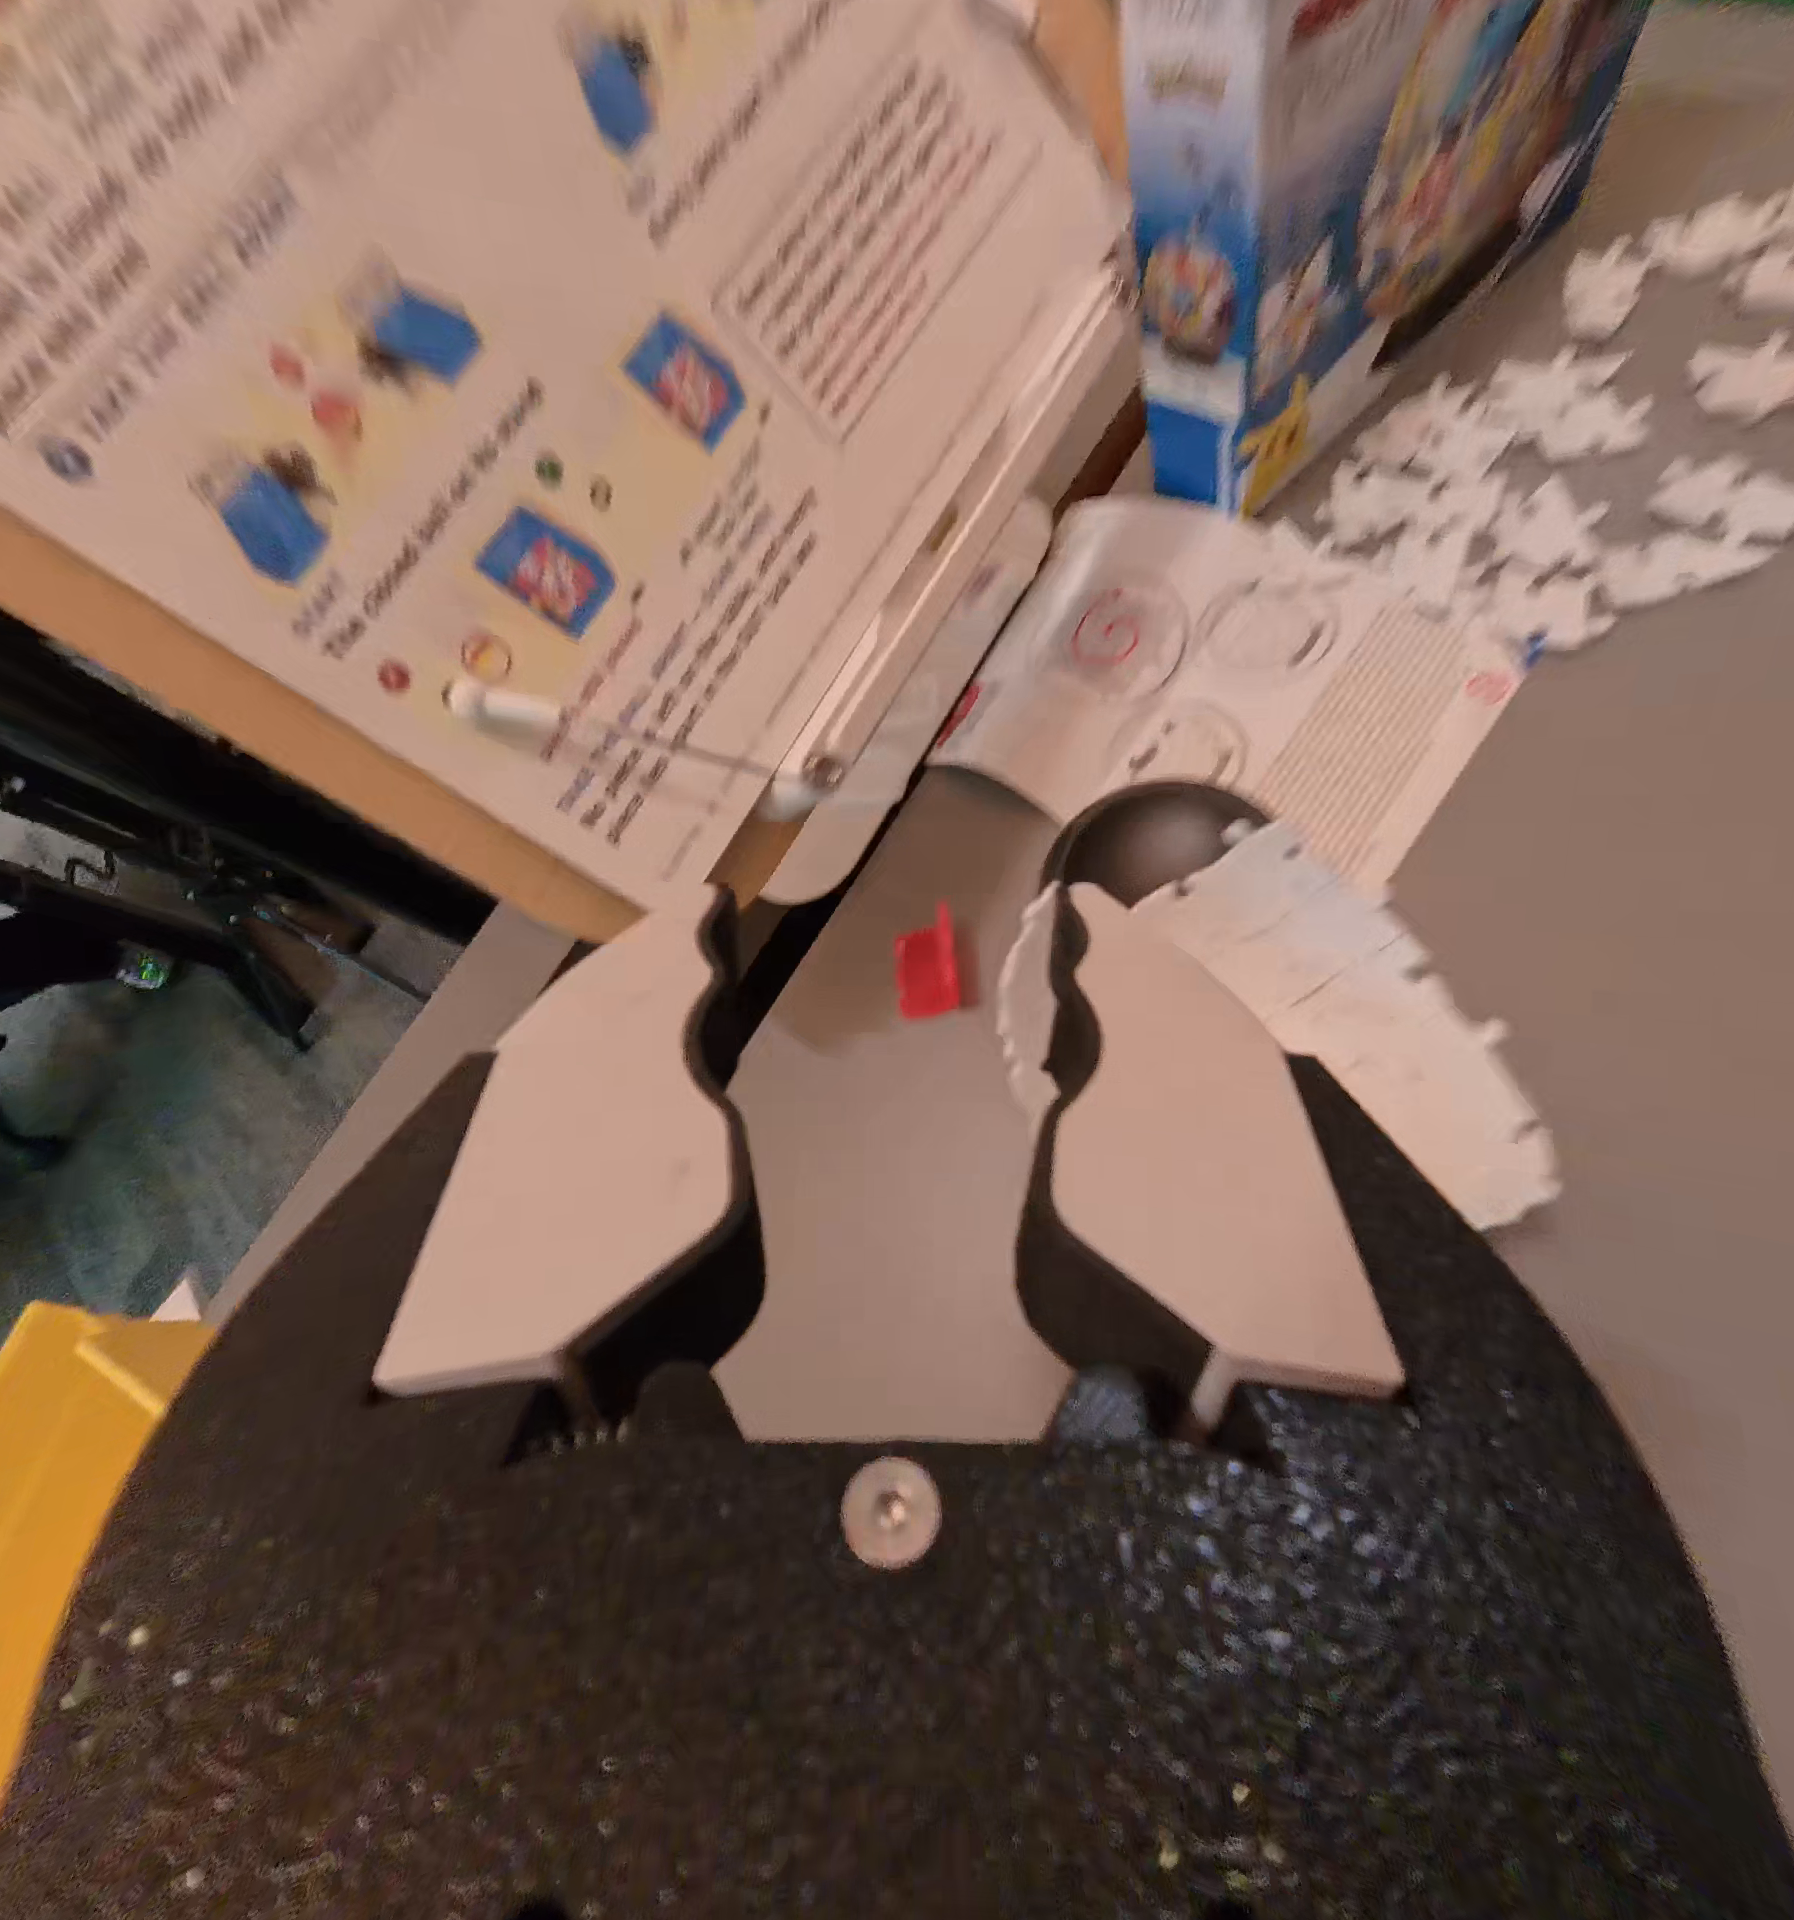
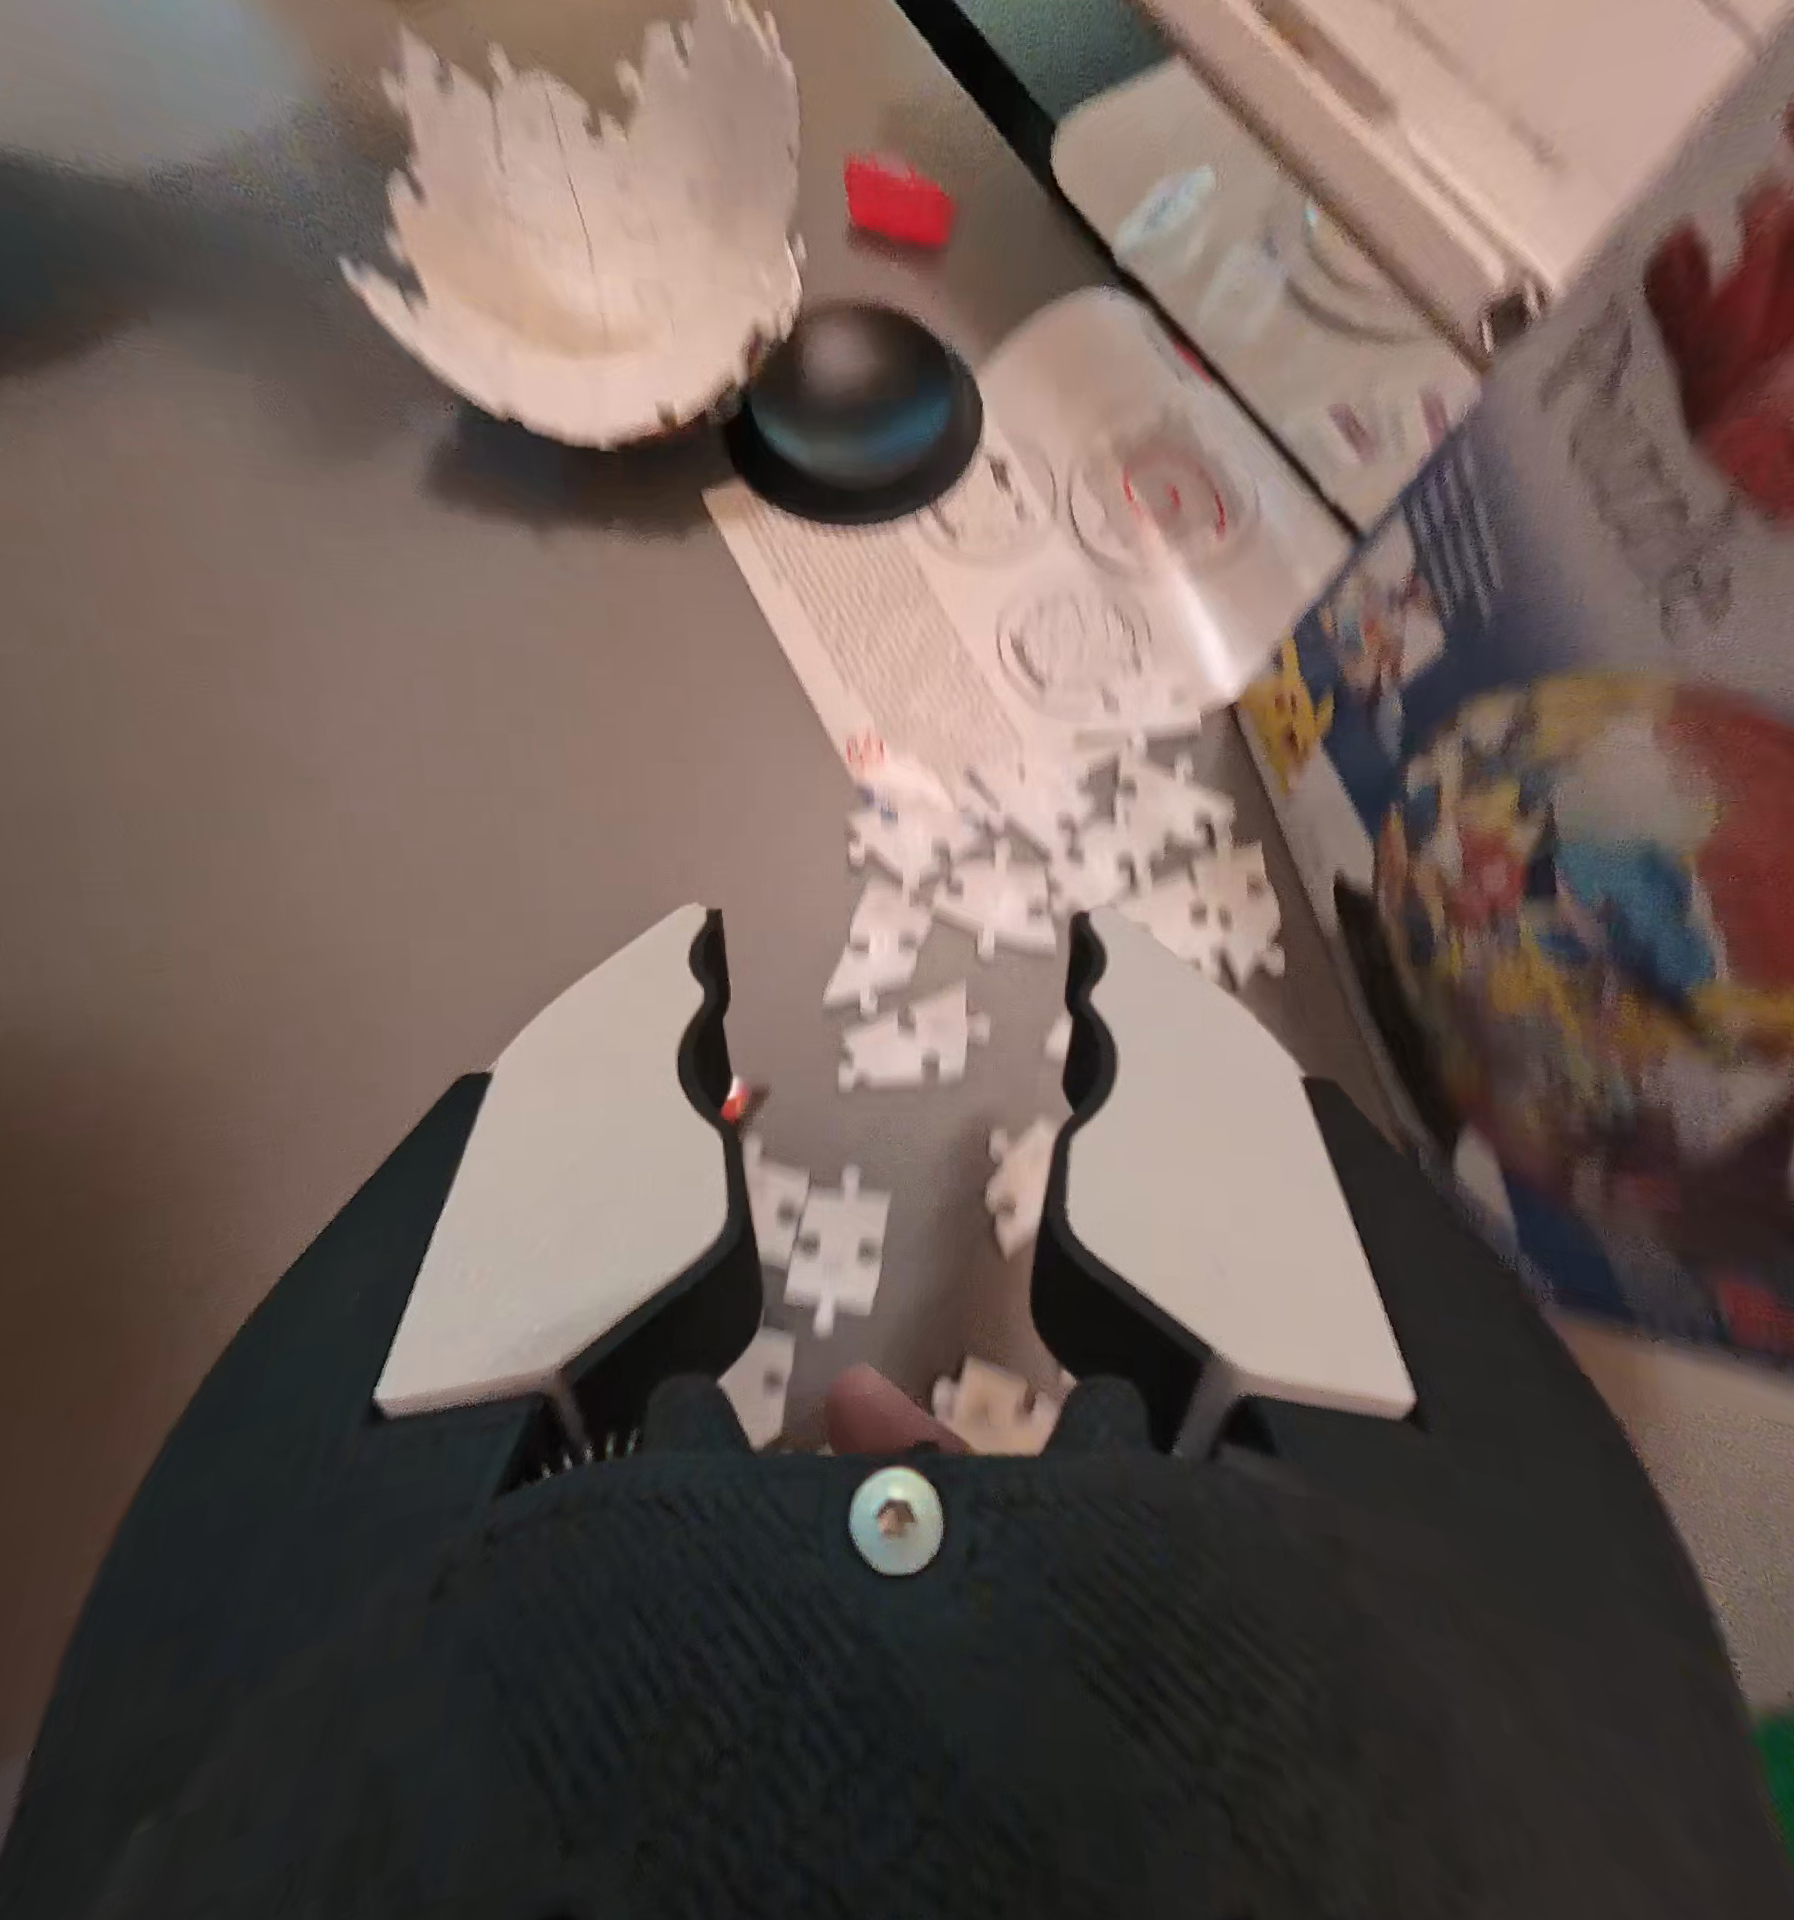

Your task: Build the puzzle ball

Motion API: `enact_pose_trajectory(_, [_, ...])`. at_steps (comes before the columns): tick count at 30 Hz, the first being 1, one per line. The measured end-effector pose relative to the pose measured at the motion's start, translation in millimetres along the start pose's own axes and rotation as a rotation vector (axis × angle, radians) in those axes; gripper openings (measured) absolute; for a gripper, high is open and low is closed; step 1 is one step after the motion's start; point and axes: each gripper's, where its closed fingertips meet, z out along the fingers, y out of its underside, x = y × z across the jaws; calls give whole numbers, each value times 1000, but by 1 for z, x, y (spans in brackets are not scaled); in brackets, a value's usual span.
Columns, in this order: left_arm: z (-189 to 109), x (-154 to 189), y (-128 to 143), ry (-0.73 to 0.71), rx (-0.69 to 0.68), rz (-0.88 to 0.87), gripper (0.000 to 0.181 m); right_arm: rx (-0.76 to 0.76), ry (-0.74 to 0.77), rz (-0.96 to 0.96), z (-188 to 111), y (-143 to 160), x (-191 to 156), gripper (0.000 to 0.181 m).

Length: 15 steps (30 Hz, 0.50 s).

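Both our grippers, left (image 1: 888, 1039) and right (image 2: 898, 1039), hover with fingers spread and empty, so we judge we're between pieces: next, the right must pinch one loose white puzzle piece (image 2: 908, 1034) for the half-built white puzzle-ball shell (image 2: 592, 239) mid-tabletop.

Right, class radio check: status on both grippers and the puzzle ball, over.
Left gripper open, empty. Right gripper open, above loose pieces. Half-built ball shell on table beside black stand. Nothing blocking.
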Motion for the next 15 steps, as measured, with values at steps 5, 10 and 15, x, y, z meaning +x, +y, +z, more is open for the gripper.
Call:
enact_pose_trajectory(5, [-7,78,-40,107,126,-12,69,21,169,24,-42,60,-21,65])
enact_pose_trajectory(10, [20,209,-39,393,55,57,62,128,272,64,-70,81,-31,65])
enact_pose_trajectory(15, [61,297,-32,438,-120,122,53,104,324,104,-83,102,-30,67])
